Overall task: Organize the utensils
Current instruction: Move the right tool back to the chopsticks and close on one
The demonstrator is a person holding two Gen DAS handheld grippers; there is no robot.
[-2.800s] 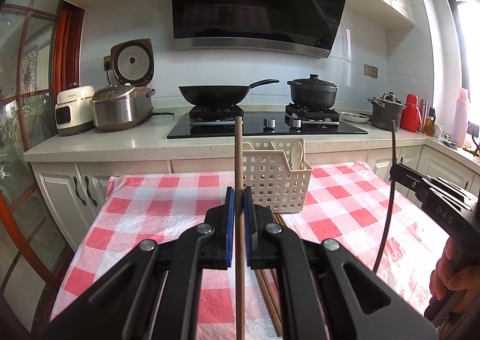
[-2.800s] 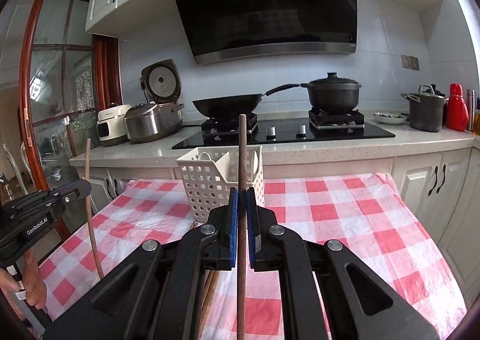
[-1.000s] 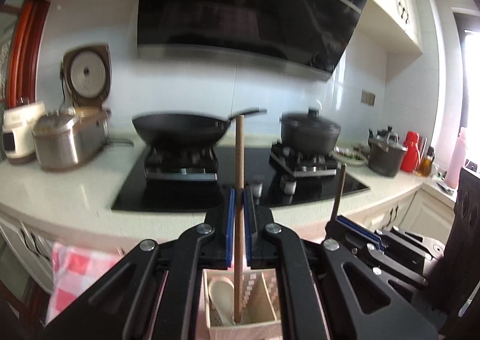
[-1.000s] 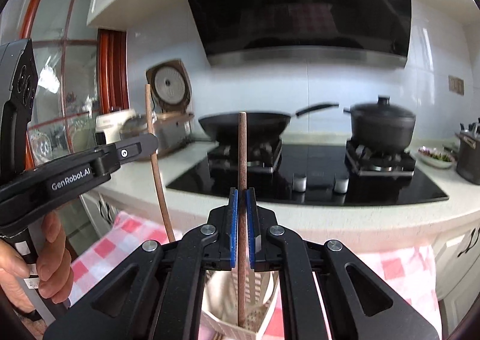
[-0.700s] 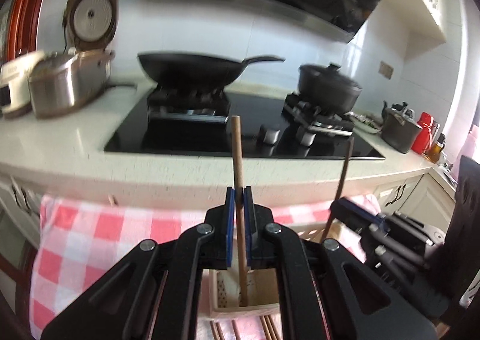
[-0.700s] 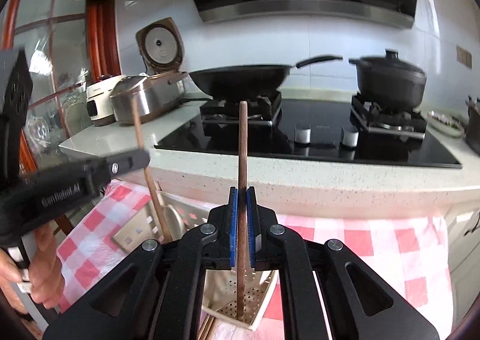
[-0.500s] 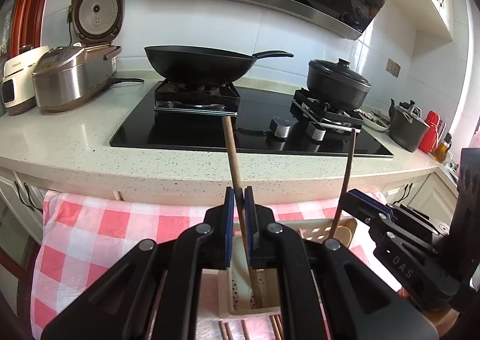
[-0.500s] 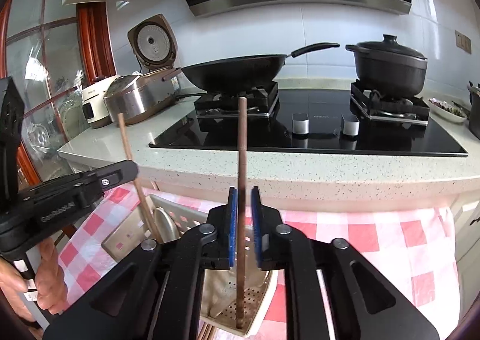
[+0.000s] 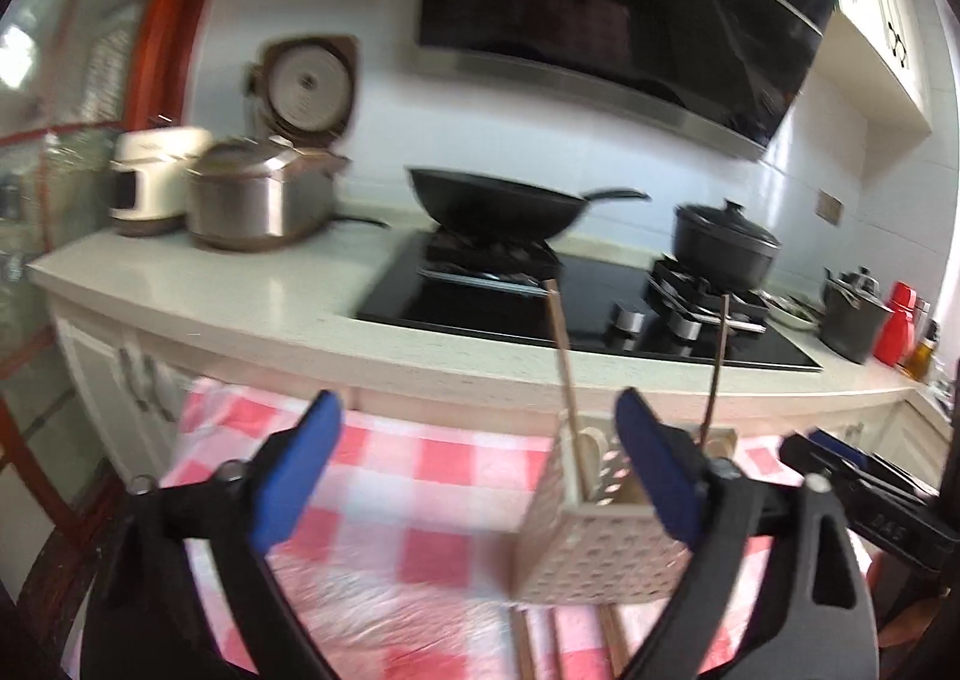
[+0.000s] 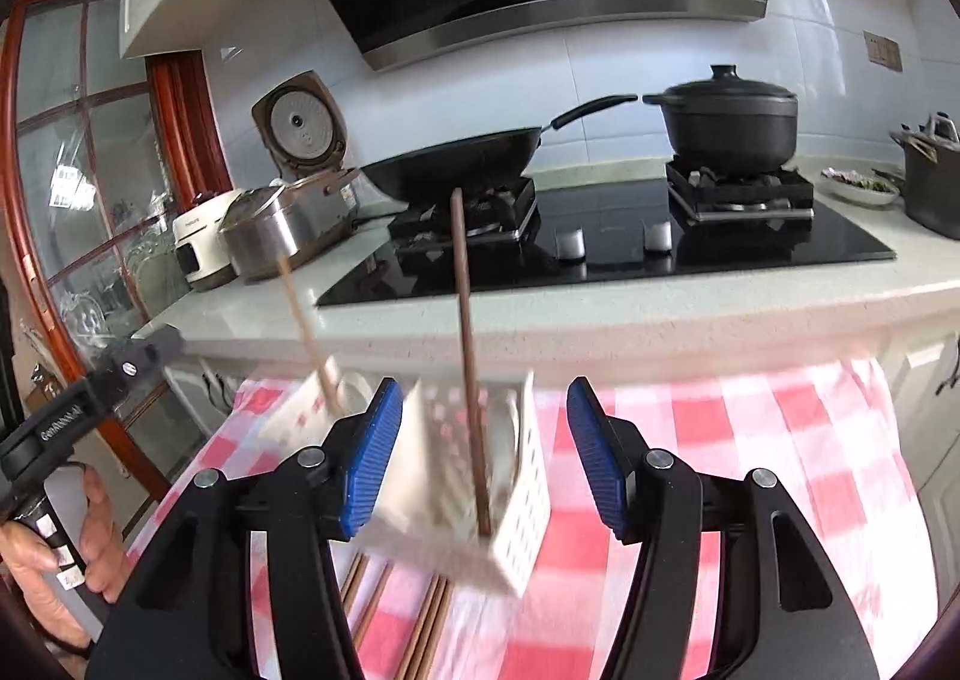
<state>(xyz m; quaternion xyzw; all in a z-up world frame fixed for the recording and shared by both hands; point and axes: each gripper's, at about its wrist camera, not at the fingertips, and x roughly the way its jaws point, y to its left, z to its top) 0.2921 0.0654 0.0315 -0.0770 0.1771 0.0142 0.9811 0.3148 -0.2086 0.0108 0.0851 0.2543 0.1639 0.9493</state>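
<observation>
Right wrist view shows the right gripper (image 10: pixel 480 443) with jaws that have just been opening – its chopstick (image 10: pixel 468 356) now stands loose in the white basket (image 10: pixel 528 500); the left gripper (image 9: pixel 474 464) gapes wide and empty, its stick (image 9: pixel 564 368) dropped in too – more chopsticks (image 10: pixel 420 632) wait on the near cloth

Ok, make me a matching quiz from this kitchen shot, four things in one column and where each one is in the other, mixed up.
Things:
1. wok
2. lidded pot
3. basket
4. rice cooker

Places:
A. on the checked tablecloth
B. right burner
C. counter left of the hob
D. left burner

Pairs: 1-D, 2-B, 3-A, 4-C
</observation>
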